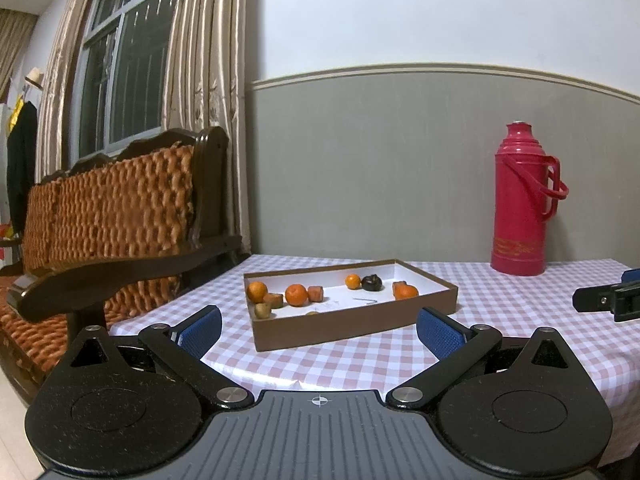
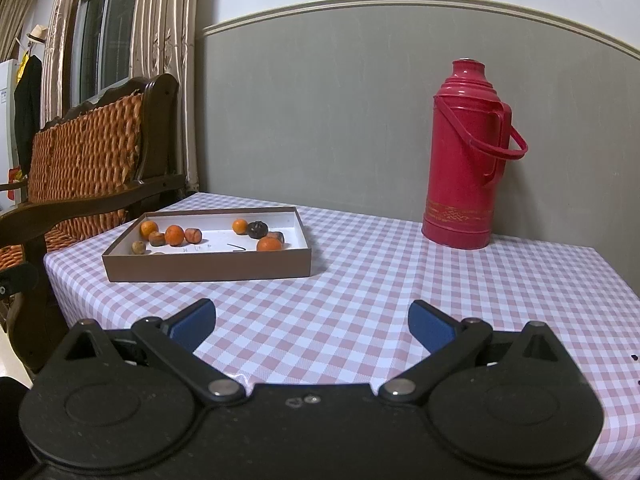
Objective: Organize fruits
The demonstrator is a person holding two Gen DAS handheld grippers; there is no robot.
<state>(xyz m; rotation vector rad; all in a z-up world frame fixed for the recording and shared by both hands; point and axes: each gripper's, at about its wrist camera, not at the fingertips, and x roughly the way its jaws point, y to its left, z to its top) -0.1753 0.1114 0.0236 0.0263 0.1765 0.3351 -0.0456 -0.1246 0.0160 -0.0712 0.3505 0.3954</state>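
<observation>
- Blue pads line both grippers. The left gripper (image 1: 319, 330) is spread wide with nothing between its fingers; it hangs above the near edge of the table (image 1: 360, 364), aimed at the box (image 1: 352, 322).
- The right gripper (image 2: 312, 326) is likewise spread wide and holds nothing. It hangs over the checked cloth (image 2: 380, 280), with the box ahead to its left. Its tip also shows at the right edge of the left wrist view, level with the box.
- The box is brown outside and white inside, shallow and lidless. It lies flat on the cloth toward the table's left side.
- Fruits lie on the box floor in two loose groups.
- Left group: two oranges (image 1: 296, 295), two reddish pieces (image 1: 315, 293) beside them, and a small tan fruit (image 1: 263, 311) nearest the front wall.
- Right group: a small orange (image 1: 353, 281), a dark fruit (image 1: 371, 283) just beside it, and an orange fruit (image 1: 406, 291) further right with a reddish piece behind it.
- A thin dark wire-like item (image 1: 366, 300) lies between the groups; what it is cannot be told.
- A red flask (image 2: 466, 156) stands upright at the table's far right, well apart from the box, by the grey wall (image 2: 320, 100).
- A wooden bench (image 1: 120, 216) with an orange woven cushion stands left of the table; curtains (image 1: 208, 48) and a window are behind it.
</observation>
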